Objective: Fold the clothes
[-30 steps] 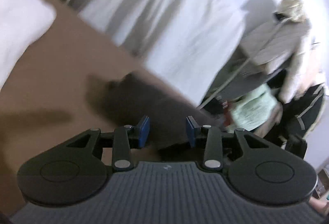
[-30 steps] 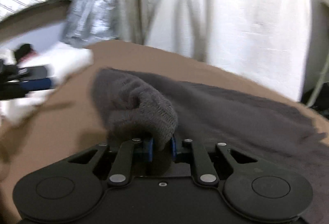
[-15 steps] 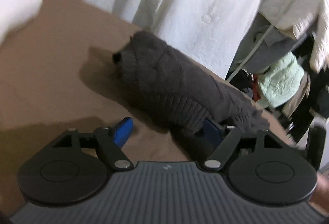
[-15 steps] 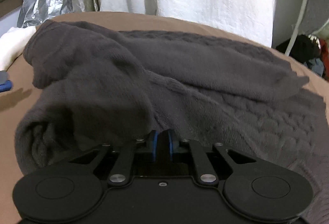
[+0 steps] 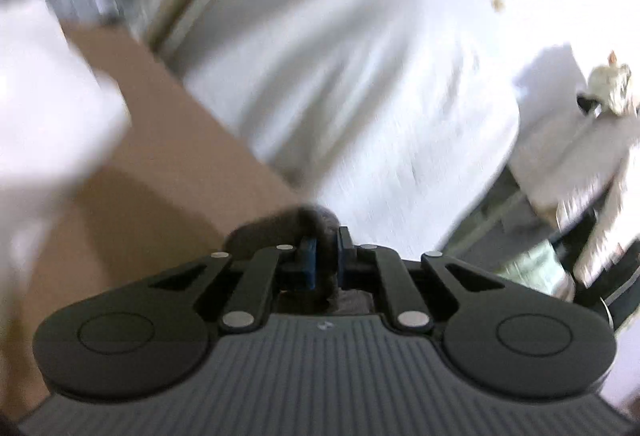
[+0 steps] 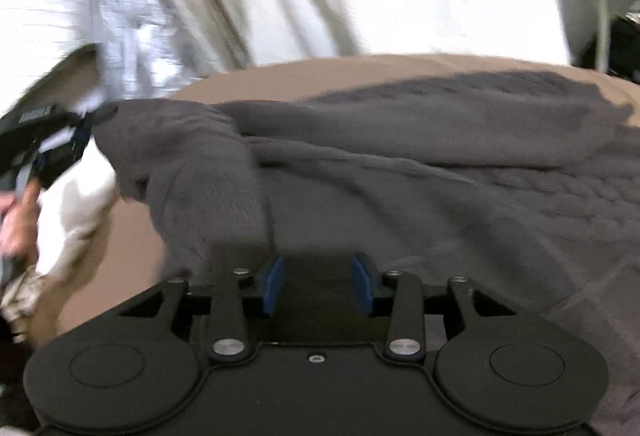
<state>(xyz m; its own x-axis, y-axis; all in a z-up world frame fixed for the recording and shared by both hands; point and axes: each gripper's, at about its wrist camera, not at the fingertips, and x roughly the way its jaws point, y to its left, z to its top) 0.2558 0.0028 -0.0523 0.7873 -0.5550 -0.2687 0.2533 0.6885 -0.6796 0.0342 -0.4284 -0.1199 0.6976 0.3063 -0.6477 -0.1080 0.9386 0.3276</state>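
Note:
A dark grey knitted sweater (image 6: 440, 172) lies spread over the brown surface (image 6: 320, 72). In the left wrist view my left gripper (image 5: 324, 256) is shut on a bunched piece of the sweater (image 5: 316, 220), held up off the brown surface (image 5: 168, 172). The right wrist view shows that left gripper (image 6: 86, 128) at the far left, pulling the sweater's corner. My right gripper (image 6: 318, 284) sits low over the sweater; its jaws are opening and the blue pads (image 6: 274, 282) stand apart, pressing nothing. A thick fold of the sweater lies just ahead of them.
A white cloth pile (image 5: 48, 108) lies at the left of the surface. A white sheet (image 5: 360, 76) and silver foil curtain (image 6: 132, 16) hang behind. Hanging clothes (image 5: 580, 156) crowd the right. A person's hand (image 6: 16, 220) holds the left gripper.
My left gripper, wide open beside the sweater half a second ago, has shut on its edge and lifted it. My right gripper has let go of the fold it pinched; its pads are now apart.

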